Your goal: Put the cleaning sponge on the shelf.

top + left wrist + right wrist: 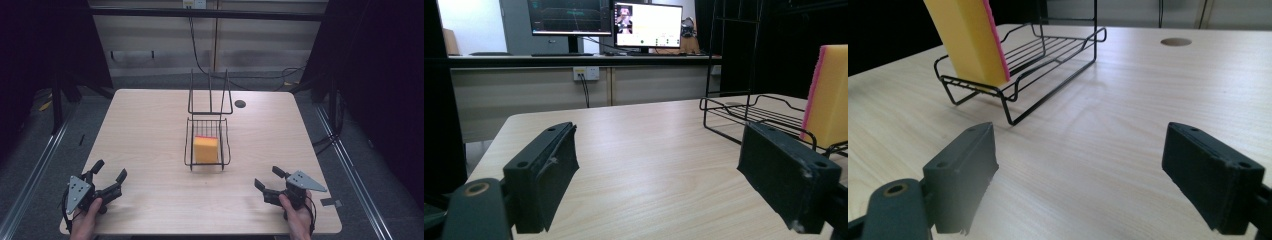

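A pale wood-grain table with rounded corners [145, 130] carries everything. Near its middle, a little toward the far edge, stands a black wire rack [220, 150] with a low basket tray in front and a tall upright wire frame behind it. A round dark cable hole [240, 104] is cut into the tabletop just right of that frame, close to the far edge. The near left and near right parts of the tabletop show bare wood.

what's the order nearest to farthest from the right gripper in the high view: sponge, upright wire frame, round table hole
From the right gripper:
1. Sponge, standing in the near end of the wire basket, up and left.
2. Round table hole, farther back.
3. Upright wire frame, behind the basket; close to the hole's distance, slightly farther.
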`<state>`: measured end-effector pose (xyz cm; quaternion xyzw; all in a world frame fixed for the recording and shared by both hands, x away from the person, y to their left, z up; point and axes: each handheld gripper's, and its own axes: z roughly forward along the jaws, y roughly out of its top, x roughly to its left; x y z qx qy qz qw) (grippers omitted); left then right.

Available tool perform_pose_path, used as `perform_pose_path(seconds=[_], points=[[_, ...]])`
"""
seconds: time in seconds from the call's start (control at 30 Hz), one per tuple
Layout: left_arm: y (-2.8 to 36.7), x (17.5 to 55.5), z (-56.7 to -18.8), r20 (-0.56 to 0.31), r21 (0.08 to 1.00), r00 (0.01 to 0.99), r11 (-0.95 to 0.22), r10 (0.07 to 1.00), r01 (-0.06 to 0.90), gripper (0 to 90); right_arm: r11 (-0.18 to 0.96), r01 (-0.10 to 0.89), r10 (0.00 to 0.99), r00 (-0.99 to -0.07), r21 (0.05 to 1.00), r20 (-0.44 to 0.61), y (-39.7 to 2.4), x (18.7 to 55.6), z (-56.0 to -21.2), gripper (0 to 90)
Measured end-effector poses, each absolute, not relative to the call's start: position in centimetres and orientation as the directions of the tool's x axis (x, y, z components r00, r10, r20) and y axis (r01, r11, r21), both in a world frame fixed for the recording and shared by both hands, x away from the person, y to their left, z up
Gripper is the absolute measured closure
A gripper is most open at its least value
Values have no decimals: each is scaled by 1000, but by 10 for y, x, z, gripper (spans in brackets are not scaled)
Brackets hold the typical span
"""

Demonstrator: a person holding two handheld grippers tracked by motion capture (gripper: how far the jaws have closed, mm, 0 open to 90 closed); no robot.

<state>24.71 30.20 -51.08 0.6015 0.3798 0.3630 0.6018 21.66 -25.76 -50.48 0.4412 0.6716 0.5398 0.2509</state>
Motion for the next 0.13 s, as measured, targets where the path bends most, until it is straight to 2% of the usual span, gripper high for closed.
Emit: perform_pose_path(seconds=[0.13], points=[[302,247,-511,-20,1000,447,12,894,20,156,29,302,876,-468,953,122,-257,213,-505,137]])
